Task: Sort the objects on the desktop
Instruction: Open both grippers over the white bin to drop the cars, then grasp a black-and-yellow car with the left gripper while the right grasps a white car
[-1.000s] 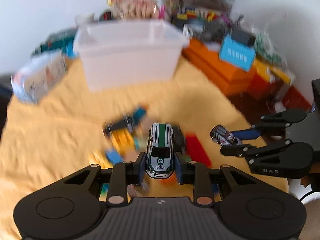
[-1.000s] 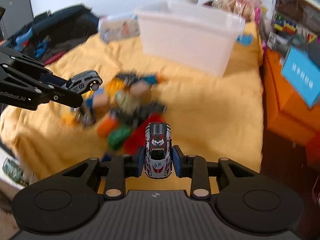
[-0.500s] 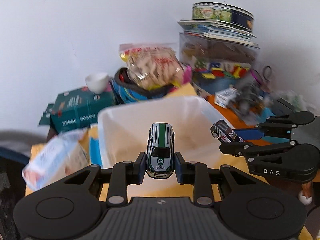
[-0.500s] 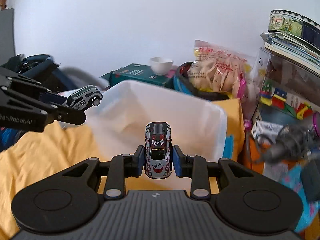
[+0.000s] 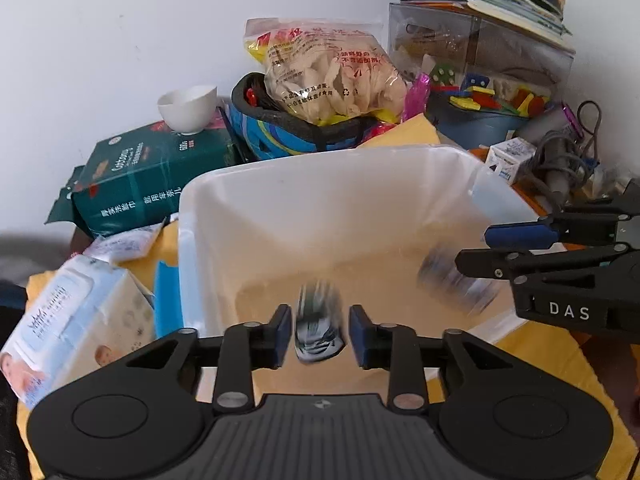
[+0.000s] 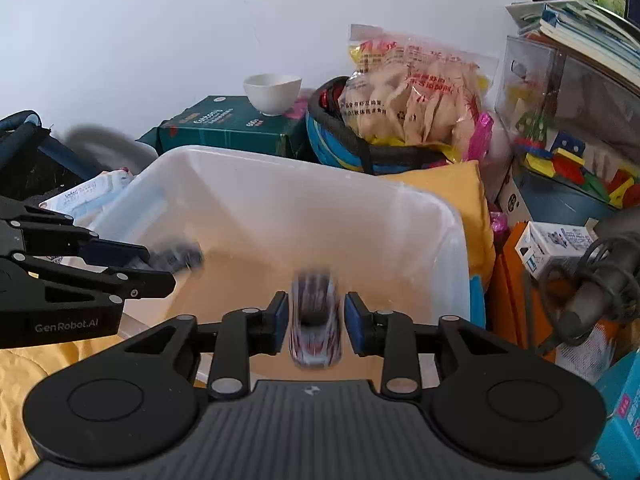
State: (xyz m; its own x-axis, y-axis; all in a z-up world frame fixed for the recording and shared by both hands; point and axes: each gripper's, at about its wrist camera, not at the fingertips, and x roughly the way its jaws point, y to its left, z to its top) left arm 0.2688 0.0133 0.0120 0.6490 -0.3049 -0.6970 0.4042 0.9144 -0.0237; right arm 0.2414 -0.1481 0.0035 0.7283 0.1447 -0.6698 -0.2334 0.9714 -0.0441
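My left gripper is open over the white plastic bin. The white and green toy car is blurred and falling between its parted fingers. My right gripper is open too, and the grey and red toy car is blurred, dropping free between its fingers. Each gripper shows in the other's view: the right one with its blurred car, the left one with its blurred car. The bin sits on the yellow cloth.
Behind the bin stand a green box with a white bowl, a snack bag in a blue basket, and a clear case with books. A wipes pack lies left. Orange boxes and cables lie right.
Both grippers moved from the toy pile up to the bin, then opened. Both cars, held tight half a second ago, are now loose and dropping into the bin.
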